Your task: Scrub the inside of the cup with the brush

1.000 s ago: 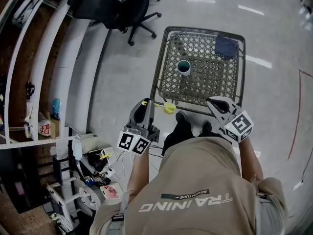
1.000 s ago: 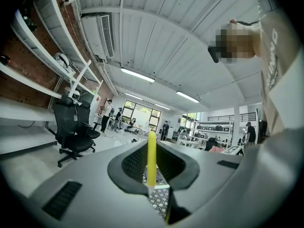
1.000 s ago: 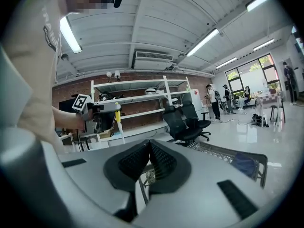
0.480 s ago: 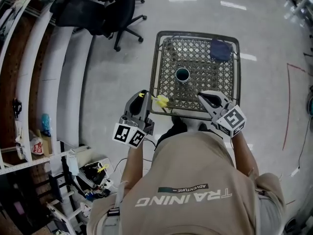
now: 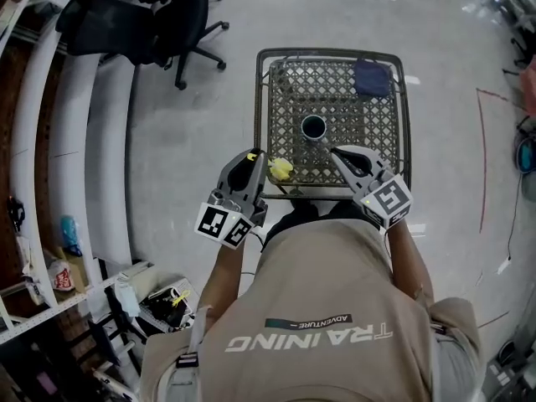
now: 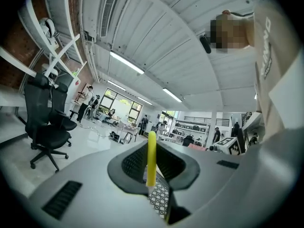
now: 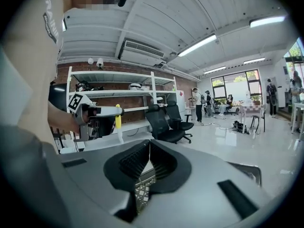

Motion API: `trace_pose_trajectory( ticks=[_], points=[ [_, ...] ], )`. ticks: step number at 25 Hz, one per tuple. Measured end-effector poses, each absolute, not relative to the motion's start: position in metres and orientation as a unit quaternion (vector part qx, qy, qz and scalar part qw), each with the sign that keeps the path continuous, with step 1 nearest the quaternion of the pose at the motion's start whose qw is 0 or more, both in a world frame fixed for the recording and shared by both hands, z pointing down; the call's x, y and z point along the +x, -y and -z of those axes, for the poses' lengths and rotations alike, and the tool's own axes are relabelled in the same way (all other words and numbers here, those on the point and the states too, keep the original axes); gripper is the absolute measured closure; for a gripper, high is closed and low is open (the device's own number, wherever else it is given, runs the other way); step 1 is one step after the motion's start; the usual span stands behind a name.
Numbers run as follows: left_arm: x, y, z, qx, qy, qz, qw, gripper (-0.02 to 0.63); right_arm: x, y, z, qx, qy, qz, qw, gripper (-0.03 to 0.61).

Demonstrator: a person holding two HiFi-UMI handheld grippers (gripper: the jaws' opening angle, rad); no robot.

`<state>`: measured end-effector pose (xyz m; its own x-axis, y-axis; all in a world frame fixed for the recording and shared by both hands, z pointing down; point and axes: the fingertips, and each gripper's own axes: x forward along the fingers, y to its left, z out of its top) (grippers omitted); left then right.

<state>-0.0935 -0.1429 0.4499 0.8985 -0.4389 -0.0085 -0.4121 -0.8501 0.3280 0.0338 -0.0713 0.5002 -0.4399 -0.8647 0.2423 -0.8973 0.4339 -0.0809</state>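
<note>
Our left gripper (image 5: 253, 159) is clenched on the yellow handle of the brush (image 5: 280, 169), whose head sits by the near left corner of the wire table (image 5: 331, 53). Our right gripper (image 5: 337, 152), jaws pressed together on nothing, hovers over the table's near edge. The cup (image 5: 313, 127) stands upright at the table's middle, apart from both grippers. A blue cloth (image 5: 372, 78) lies in the table's far right corner.
</note>
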Motion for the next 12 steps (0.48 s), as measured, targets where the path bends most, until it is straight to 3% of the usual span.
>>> trace_pose_trajectory(
  ticks=[12],
  points=[
    [-0.054, 0.127, -0.438, 0.962, 0.214, 0.035, 0.166, 0.563, 0.077, 0.094, -0.500, 0.518, 0.849, -0.072, 0.082, 0.561]
  ],
)
